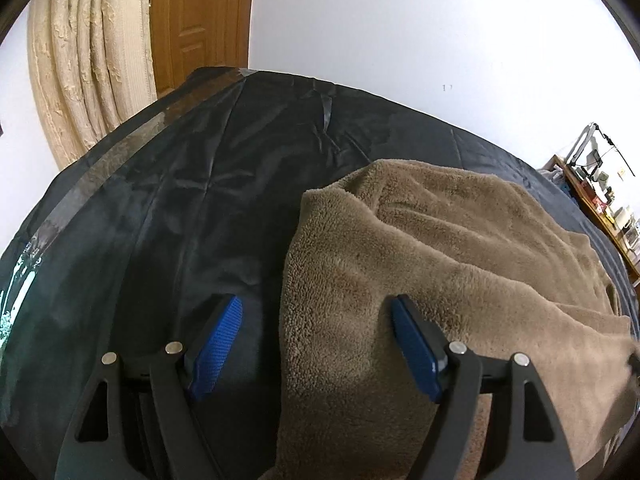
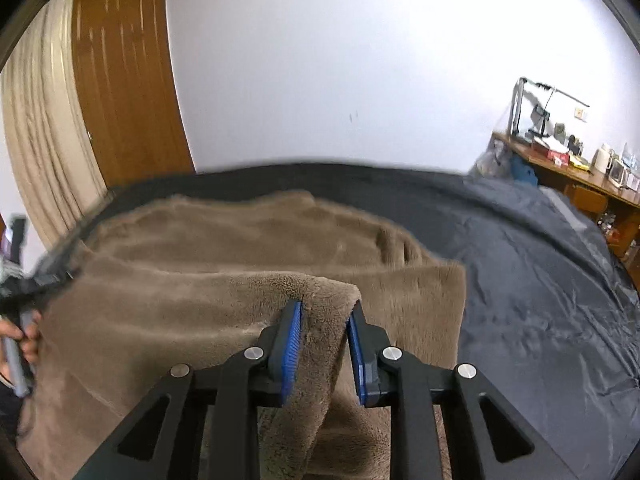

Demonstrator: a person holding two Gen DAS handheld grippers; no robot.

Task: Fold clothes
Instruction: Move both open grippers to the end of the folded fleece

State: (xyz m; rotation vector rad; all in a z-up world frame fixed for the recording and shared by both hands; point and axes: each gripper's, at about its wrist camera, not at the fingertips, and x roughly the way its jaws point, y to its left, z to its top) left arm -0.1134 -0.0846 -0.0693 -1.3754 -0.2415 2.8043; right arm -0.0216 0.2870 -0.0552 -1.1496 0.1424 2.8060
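A brown fleece garment point(image 2: 224, 264) lies spread over a surface covered with a dark sheet point(image 2: 540, 300); whether that surface is a bed or a table cannot be told. In the right wrist view the garment fills the left and middle of the sheet, with its near portion doubled into a thick fold whose edge rises toward the camera. The right tool point(image 2: 324, 316) pinches this fold: both blue pads point(image 2: 294, 336) press into the pile from either side, and the cloth bunches between them and hangs below the jaws. In the left wrist view the left tool point(image 1: 316, 312) stands spread wide over the garment's left edge. Its left pad point(image 1: 218, 340) lies over bare dark sheet, while its right pad point(image 1: 414, 344) rests against the fleece; the garment's edge runs between the two pads, ungripped. At the far left edge of the right wrist view a hand point(image 2: 24, 340) grips a grey handle point(image 2: 14, 360). Behind the sheet rise a white wall point(image 2: 340, 60), a wooden door point(image 2: 124, 80) and a cream curtain point(image 1: 88, 60). A cluttered wooden table point(image 2: 576, 176) stands along the wall at the right, well apart from the garment.
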